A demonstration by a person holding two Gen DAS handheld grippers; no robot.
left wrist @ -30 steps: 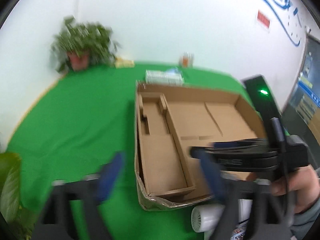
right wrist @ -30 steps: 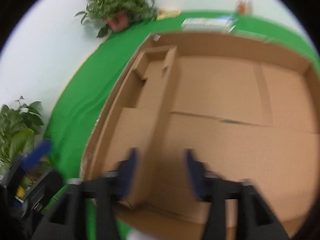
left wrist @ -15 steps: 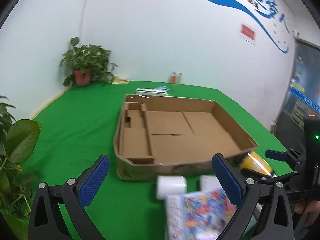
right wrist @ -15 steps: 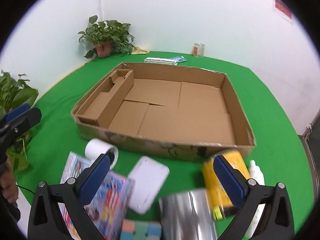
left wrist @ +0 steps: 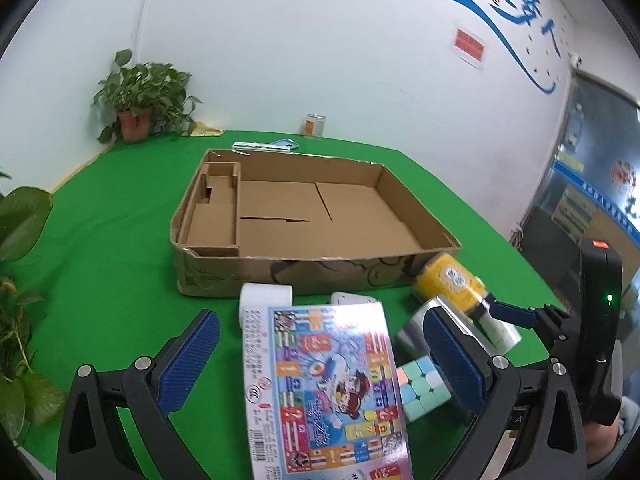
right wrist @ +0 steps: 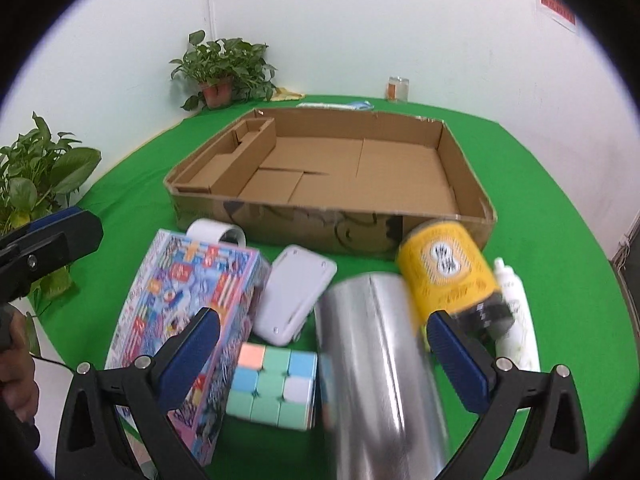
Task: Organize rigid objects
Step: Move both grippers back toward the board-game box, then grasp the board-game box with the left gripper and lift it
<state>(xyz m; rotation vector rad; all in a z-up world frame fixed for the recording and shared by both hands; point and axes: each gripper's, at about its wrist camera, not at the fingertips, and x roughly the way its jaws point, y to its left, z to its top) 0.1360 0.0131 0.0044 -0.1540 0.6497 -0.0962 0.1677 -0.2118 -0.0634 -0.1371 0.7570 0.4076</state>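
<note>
An empty cardboard tray (left wrist: 416, 258) (right wrist: 472, 176) sits on the green table. In front of it lie a colourful game box (left wrist: 328, 384) (right wrist: 188, 304), a white tape roll (left wrist: 264, 298) (right wrist: 216, 232), a white flat device (right wrist: 294, 292), a pastel cube (right wrist: 272, 384) (left wrist: 422, 386), a silver cylinder (right wrist: 380, 372), a yellow can (right wrist: 446, 272) (left wrist: 450, 280) and a white bottle (right wrist: 516, 320). My left gripper (left wrist: 320, 364) is open above the game box. My right gripper (right wrist: 320, 356) is open above the cube and silver cylinder.
A potted plant (left wrist: 140, 100) (right wrist: 224, 68) stands at the far left corner. A glass jar (left wrist: 314, 125) and a flat packet (left wrist: 266, 145) lie behind the tray. Leafy plants (left wrist: 20, 240) stand at the table's left edge.
Both grippers have pulled back from over the tray to the near side of the table. The loose objects have come into view beneath them.
</note>
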